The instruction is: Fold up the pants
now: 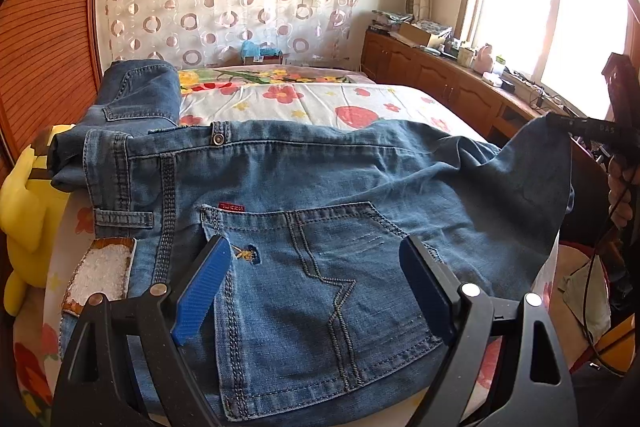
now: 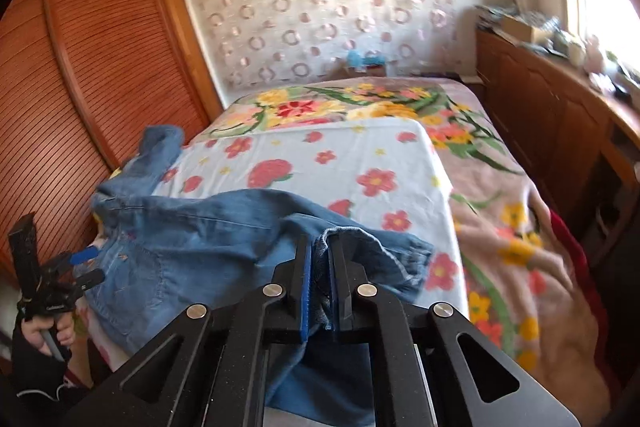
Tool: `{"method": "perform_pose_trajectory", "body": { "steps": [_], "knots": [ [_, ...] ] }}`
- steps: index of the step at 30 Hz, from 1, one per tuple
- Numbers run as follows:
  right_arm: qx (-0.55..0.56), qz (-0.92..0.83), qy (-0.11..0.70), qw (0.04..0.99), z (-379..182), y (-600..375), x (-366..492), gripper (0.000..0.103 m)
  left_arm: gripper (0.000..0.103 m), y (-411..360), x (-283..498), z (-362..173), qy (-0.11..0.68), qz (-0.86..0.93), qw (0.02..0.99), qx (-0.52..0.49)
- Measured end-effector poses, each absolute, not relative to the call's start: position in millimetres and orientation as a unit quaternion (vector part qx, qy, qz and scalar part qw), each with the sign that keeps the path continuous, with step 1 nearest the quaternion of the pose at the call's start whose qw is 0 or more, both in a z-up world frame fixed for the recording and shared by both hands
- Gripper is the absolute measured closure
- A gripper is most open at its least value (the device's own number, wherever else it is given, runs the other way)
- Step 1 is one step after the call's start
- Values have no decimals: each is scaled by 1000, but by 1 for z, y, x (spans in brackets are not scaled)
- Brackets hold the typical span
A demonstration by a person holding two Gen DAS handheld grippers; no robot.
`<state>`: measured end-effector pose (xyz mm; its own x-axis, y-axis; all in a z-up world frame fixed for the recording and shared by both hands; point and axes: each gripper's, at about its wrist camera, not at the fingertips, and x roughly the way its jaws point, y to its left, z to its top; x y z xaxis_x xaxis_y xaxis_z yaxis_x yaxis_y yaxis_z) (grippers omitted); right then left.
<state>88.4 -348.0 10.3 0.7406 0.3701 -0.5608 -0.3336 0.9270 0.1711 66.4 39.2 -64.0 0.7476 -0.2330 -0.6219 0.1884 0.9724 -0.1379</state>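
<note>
Blue denim pants (image 1: 320,195) are lying across a floral bedsheet (image 1: 320,99) on a bed, back pocket (image 1: 320,291) facing up. Left gripper (image 1: 316,283) is hovering over the pocket w/ jaws spread wide, holding nothing. Right gripper (image 2: 319,283) is pinching a pant-leg edge (image 2: 324,239), jaws closed on denim, lifting it off the sheet.

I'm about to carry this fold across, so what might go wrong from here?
The right tool pinches only a thin edge of the jeans; the denim may slip out mid-fold. The left tool hangs open over the back pocket, holding nothing, so the waist may drag along. The jeans already overhang the bed edge, so they might slide off.
</note>
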Motion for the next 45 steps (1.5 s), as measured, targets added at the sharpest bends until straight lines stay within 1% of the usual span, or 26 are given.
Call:
{"method": "perform_pose_trajectory", "body": {
  "steps": [5, 11, 16, 17, 18, 20, 26, 30, 34, 35, 36, 37, 39, 42, 44, 45],
  "knots": [
    [15, 251, 274, 928, 37, -320, 76, 96, 16, 40, 63, -56, 328, -111, 938, -33],
    [-25, 345, 230, 910, 85, -252, 56, 96, 16, 51, 52, -40, 308, -100, 945, -34],
    [-50, 397, 228, 888, 95, -203, 54, 96, 16, 68, 41, -31, 297, -86, 950, -39],
    [-57, 396, 233, 886, 93, -198, 58, 90, 16, 71, 40, -30, 296, -83, 951, -40],
    [-66, 390, 238, 887, 89, -193, 62, 79, 16, 74, 39, -29, 296, -80, 951, -41],
    [-69, 385, 248, 886, 83, -193, 68, 67, 16, 78, 38, -30, 296, -76, 951, -42],
    [-62, 350, 265, 896, 77, -207, 78, 64, 16, 75, 45, -34, 301, -80, 949, -42],
    [-63, 321, 277, 904, 78, -205, 61, 58, 16, 63, 50, -42, 310, -99, 945, -36],
    [-55, 297, 293, 907, 66, -213, 57, 58, 16, 45, 56, -51, 319, -125, 939, -23],
    [-52, 293, 296, 908, 65, -214, 58, 58, 17, 42, 56, -52, 320, -131, 938, -21],
    [-50, 289, 299, 908, 63, -215, 58, 58, 24, 39, 57, -53, 321, -137, 937, -20],
    [-48, 286, 301, 909, 61, -216, 56, 58, 27, 36, 58, -55, 324, -142, 935, -17],
    [-43, 282, 307, 908, 60, -216, 58, 58, 38, 31, 61, -59, 331, -150, 932, -11],
    [-42, 276, 312, 908, 61, -212, 56, 58, 48, 27, 62, -65, 340, -153, 928, -6],
    [-45, 275, 313, 908, 64, -209, 53, 58, 51, 27, 63, -68, 345, -152, 926, -6],
    [-47, 275, 312, 908, 65, -207, 52, 58, 54, 27, 64, -70, 347, -150, 926, -6]
  ]
}}
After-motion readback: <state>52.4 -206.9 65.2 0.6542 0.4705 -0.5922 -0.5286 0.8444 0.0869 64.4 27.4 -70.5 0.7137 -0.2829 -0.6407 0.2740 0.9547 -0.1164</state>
